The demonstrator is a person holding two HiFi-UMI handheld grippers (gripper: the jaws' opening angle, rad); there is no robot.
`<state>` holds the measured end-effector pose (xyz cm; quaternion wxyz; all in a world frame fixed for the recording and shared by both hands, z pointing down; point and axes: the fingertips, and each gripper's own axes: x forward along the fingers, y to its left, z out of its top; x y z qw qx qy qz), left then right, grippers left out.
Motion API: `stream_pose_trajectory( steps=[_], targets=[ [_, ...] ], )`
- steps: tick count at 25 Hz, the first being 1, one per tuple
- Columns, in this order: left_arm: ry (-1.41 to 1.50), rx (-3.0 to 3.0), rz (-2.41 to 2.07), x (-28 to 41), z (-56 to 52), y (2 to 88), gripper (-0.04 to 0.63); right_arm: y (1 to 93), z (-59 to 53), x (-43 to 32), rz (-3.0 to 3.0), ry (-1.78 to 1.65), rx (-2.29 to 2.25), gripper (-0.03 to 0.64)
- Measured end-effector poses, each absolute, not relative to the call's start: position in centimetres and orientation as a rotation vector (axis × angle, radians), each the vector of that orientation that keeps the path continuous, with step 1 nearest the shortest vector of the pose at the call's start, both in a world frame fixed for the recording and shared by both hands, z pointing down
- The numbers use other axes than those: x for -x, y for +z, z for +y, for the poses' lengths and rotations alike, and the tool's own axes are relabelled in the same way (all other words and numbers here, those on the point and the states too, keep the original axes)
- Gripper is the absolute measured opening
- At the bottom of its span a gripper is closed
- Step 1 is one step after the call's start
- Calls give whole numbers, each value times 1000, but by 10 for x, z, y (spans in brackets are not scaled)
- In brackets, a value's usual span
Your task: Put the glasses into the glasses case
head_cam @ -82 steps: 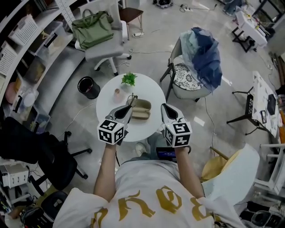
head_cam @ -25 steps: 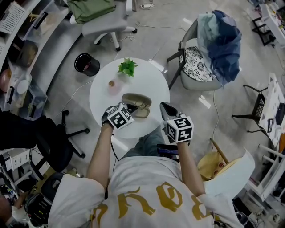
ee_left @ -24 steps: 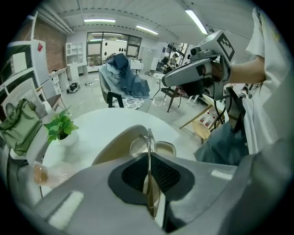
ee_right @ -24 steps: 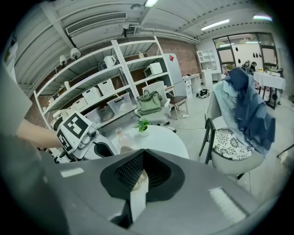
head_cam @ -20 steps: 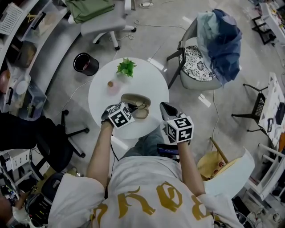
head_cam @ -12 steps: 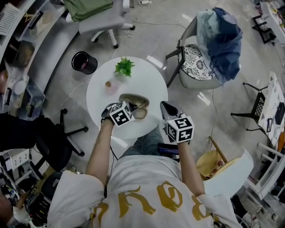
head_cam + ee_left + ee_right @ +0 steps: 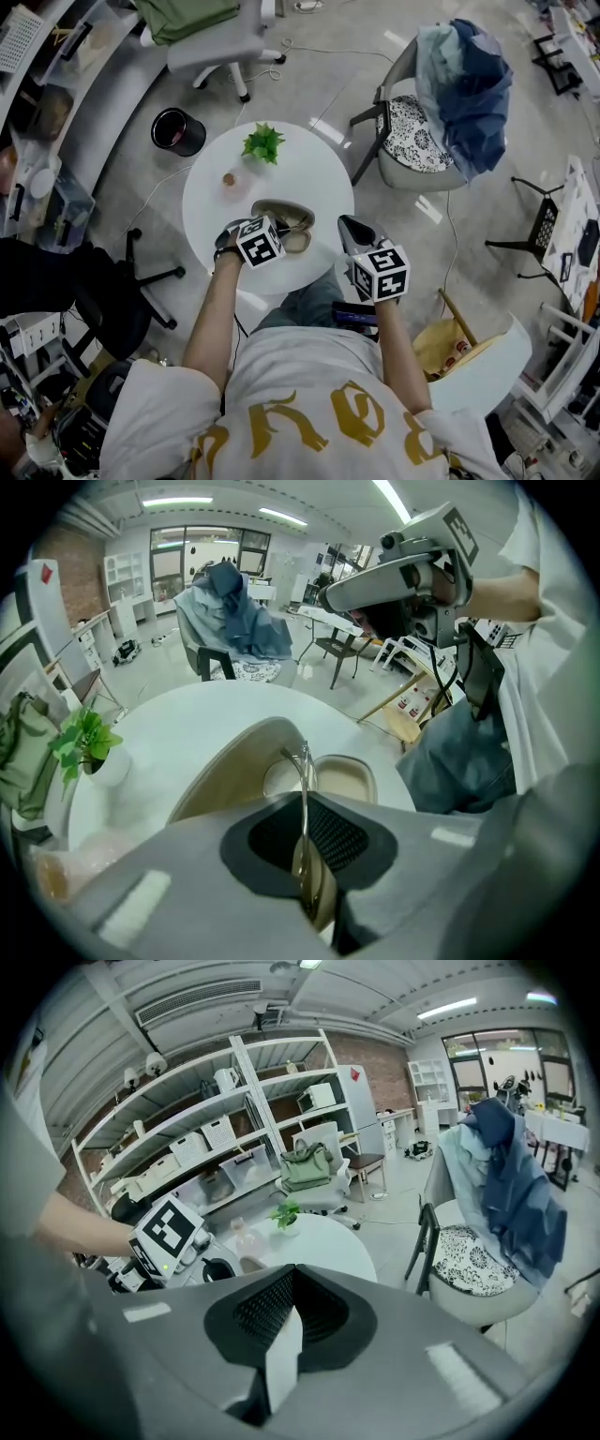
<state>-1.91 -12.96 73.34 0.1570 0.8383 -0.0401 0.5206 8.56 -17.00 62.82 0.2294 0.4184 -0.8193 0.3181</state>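
While the left gripper (image 7: 304,803) has its jaws pressed together on the glasses (image 7: 301,766), these show edge-on as a thin clear frame that rises out of the pads and reaches over the open case (image 7: 230,775). Whether the frame touches the case I cannot tell. The case lies with its lid up on the left and its pale tray to the right of the frame.

From the head view, the case (image 7: 291,217) sits on the round white table (image 7: 314,178), just toward 5 o'clock of the table's centre. The left gripper (image 7: 277,228) comes in from 7 o'clock, its marker cube over the near edge of the case. The glasses themselves are too small to make out there.

At the table's 4 o'clock edge the right gripper (image 7: 346,224) is held well apart from the case, pointing toward 12 o'clock. Its own view shows its jaws (image 7: 292,1274) together with nothing between them.

A small plant (image 7: 263,142) stands at the table's 12 o'clock edge, and a small pinkish thing (image 7: 228,178) at 10 o'clock. On the floor, a black bin (image 7: 171,131) stands beyond the table at 10 o'clock, and a chair (image 7: 412,131) draped with blue clothes (image 7: 464,84) at 2 o'clock.
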Motion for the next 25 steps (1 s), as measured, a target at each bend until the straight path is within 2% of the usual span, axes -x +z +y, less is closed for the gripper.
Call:
stream_pose_trajectory(
  steps=[25],
  targets=[
    [1380, -2479, -360, 23, -140, 701, 35, 597, -158, -70, -2290, 773, -1183, 25]
  ],
)
